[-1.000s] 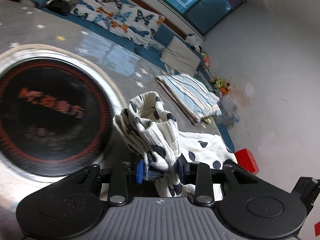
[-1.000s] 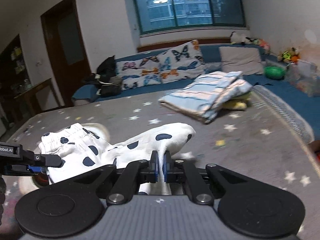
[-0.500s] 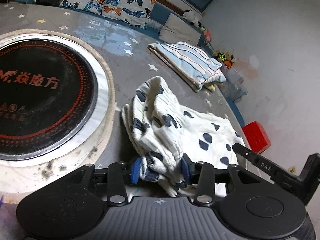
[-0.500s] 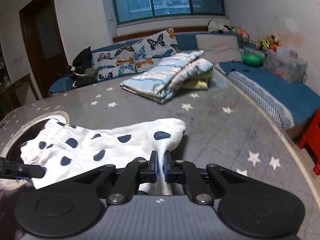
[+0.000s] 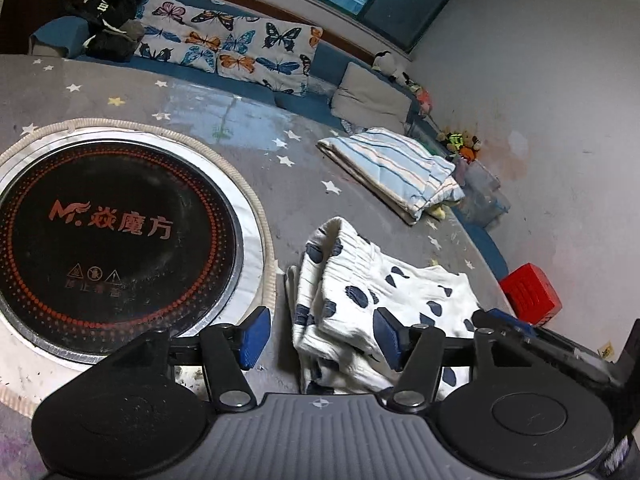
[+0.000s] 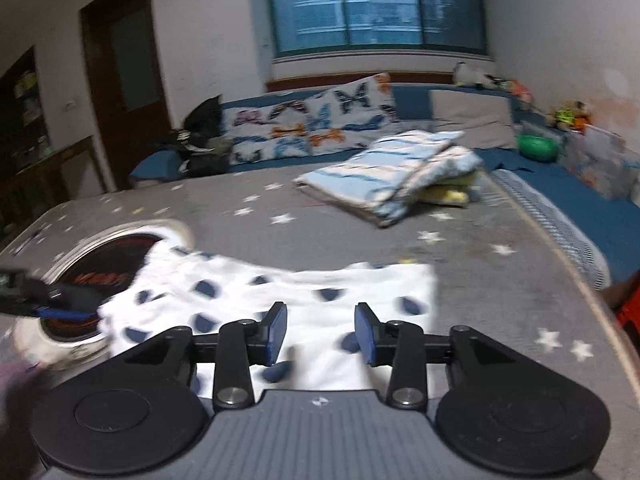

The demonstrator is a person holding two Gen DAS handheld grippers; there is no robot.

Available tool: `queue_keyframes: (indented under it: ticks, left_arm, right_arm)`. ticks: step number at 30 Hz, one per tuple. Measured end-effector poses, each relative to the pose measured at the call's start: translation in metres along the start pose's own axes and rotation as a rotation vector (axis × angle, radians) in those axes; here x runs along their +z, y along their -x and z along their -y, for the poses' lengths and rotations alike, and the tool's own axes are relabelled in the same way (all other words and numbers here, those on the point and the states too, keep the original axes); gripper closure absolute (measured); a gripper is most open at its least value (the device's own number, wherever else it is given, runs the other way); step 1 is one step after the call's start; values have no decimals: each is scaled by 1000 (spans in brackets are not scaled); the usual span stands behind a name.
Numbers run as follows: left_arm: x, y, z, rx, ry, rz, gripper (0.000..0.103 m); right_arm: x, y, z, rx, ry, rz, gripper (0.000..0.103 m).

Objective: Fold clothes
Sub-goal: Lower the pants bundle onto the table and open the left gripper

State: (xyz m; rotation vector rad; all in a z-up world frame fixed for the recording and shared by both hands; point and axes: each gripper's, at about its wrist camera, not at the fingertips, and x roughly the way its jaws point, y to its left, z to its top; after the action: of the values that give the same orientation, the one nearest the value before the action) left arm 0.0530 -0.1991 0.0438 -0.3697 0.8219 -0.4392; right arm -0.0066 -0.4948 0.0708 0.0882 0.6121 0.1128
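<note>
Plainly, the spotted garment (image 5: 384, 300) was laid lengthwise between both grippers, left gripper (image 5: 320, 336) and right gripper (image 6: 320, 334), whose jaws were opening, pads off the cloth.

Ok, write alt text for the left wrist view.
The left tool is opening above a folded white garment with dark blue spots on a grey star-patterned table. A round black cooktop lies left; a striped folded cloth lies beyond.
</note>
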Motion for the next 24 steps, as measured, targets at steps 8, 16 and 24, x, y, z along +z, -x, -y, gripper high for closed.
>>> queue_keyframes:
  ticks: [8,16,24]
  left_arm:
    - [-2,-15,-1,37,-31,-37,39]
    - [-5,0,2,56,-90,-3,24]
    - [-15,17,4,60,-150,34,10]
  right_arm:
    - [-13,-14,-45,55,108,-41,49]
    - [-24,3,-69,93,156,-17,23]
    - [-38,19,-73,68,115,1,10]
